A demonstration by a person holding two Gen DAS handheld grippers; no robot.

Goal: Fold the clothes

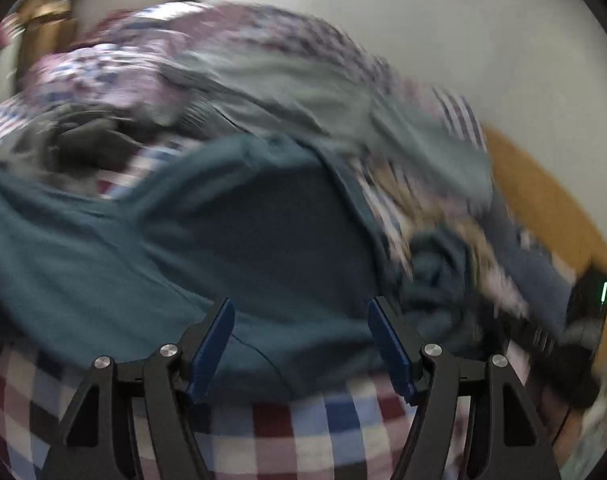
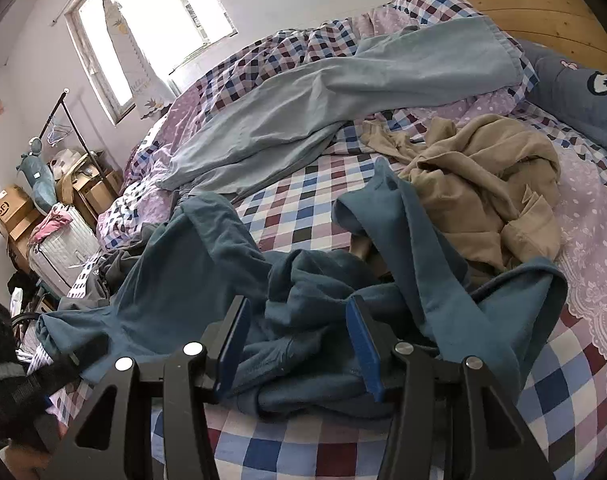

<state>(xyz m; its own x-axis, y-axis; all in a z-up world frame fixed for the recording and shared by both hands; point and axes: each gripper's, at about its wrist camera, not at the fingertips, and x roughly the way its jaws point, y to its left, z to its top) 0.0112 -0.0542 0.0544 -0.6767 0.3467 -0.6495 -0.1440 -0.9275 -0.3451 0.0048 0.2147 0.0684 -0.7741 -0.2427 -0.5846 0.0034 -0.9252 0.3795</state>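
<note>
I find the teal garment (image 2: 207, 264) lying crumpled on the bed (image 2: 303, 208), at its near edge, bunched in loose folds with one strip rising over the tan garment (image 2: 491, 196) just behind it. A pale blue pair of trousers (image 2: 343, 96) lies spread further back, toward the window (image 2: 159, 20). None of the three lies folded.

My right gripper (image 2: 299, 336) sits just above the teal heap, jaws wide, nothing between them. My left gripper (image 1: 301, 340) hangs over a flatter stretch of teal cloth (image 1: 223, 232), jaws likewise wide and empty; that view is blurred.

Handling, as I judge it: the teal cloth looks soft, limp and light, a knit that will sag and drag. I would pinch at a hem or seam edge, not the bulk of the heap.

The bed carries a checked cover (image 2: 563, 392), itself soft and rumpled, so a deep pinch may catch it too. A wooden headboard (image 2: 543, 12) stands behind; boxes (image 2: 11, 208) and a case (image 2: 63, 244) stand beside the bed under the window.
</note>
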